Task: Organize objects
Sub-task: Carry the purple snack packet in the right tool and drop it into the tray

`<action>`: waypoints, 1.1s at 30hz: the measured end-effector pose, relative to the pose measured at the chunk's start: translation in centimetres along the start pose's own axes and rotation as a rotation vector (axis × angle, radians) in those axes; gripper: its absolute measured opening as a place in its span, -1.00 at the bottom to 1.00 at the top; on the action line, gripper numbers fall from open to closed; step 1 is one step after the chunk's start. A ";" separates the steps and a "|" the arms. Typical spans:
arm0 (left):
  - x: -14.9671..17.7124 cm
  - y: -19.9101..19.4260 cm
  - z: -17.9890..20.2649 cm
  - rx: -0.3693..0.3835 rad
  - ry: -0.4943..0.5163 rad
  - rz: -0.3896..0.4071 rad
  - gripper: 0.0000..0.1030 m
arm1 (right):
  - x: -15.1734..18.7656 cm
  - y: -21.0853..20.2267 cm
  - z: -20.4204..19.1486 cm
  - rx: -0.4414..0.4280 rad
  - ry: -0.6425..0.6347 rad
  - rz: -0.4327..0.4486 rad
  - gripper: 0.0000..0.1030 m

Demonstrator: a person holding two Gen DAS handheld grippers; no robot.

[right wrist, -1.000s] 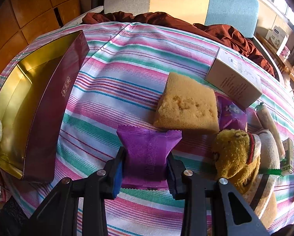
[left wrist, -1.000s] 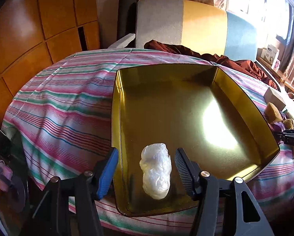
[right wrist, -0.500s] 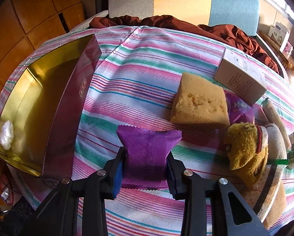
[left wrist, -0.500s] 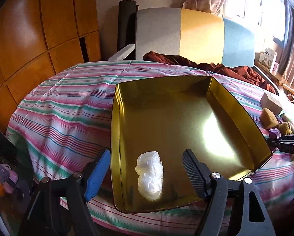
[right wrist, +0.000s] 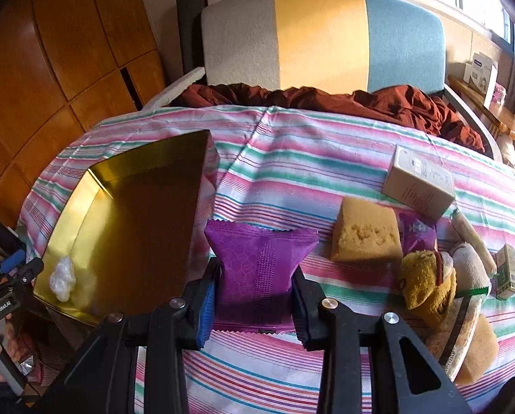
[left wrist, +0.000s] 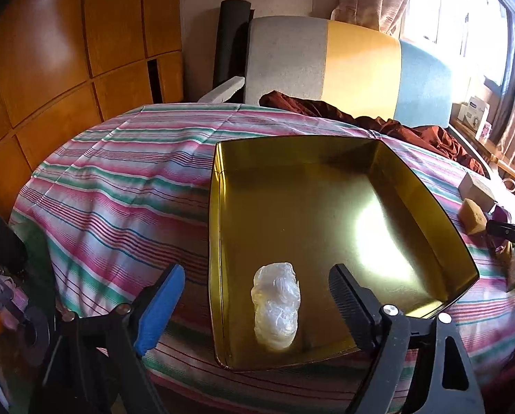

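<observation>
The purple packet (right wrist: 262,272) sat clamped between the pads of the right gripper (right wrist: 257,296), held above the striped cloth (right wrist: 291,172) just right of the gold tray (right wrist: 85,200). The left gripper (left wrist: 254,300) hung over the tray's (left wrist: 219,241) near corner with its jaws opening — the clear plastic wad (left wrist: 276,307) lay on the tray floor between them, touched by neither pad. In the right view the wad (right wrist: 62,277) showed in the tray's near left corner. Right of the packet lay a sponge (right wrist: 366,234), a second purple packet (right wrist: 417,233) behind it, a box (right wrist: 417,186) and a yellow plush toy (right wrist: 426,283) — all on the cloth.
</observation>
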State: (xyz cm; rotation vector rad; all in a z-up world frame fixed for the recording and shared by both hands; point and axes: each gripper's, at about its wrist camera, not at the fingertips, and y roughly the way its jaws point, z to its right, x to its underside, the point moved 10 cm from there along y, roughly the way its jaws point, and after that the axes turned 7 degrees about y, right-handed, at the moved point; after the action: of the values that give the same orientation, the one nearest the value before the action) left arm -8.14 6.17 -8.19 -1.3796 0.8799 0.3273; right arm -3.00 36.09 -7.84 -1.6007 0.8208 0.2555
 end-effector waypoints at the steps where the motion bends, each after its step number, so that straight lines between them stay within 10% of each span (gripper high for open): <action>1: -0.1 -0.1 -0.4 0.000 -0.014 0.007 0.74 | -0.2 -0.4 -1.0 -0.015 -0.015 0.009 -0.29; 13: -0.5 -0.8 -7.1 -0.099 -0.126 0.033 0.74 | 2.5 2.4 -15.1 -0.200 -0.255 -0.083 -0.29; 25: 1.1 -0.3 -10.6 -0.136 -0.203 0.009 0.76 | 7.4 7.2 -20.7 -0.255 -0.344 -0.246 -0.26; 33: 1.2 0.2 -9.7 -0.117 -0.187 -0.002 0.84 | 8.8 7.6 -22.0 -0.338 -0.298 -0.279 0.52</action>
State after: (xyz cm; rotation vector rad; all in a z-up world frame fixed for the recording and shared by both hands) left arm -10.83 -3.17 -8.64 -1.4319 0.7133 0.5045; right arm -7.71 12.49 -14.08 -1.9115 0.3292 0.4364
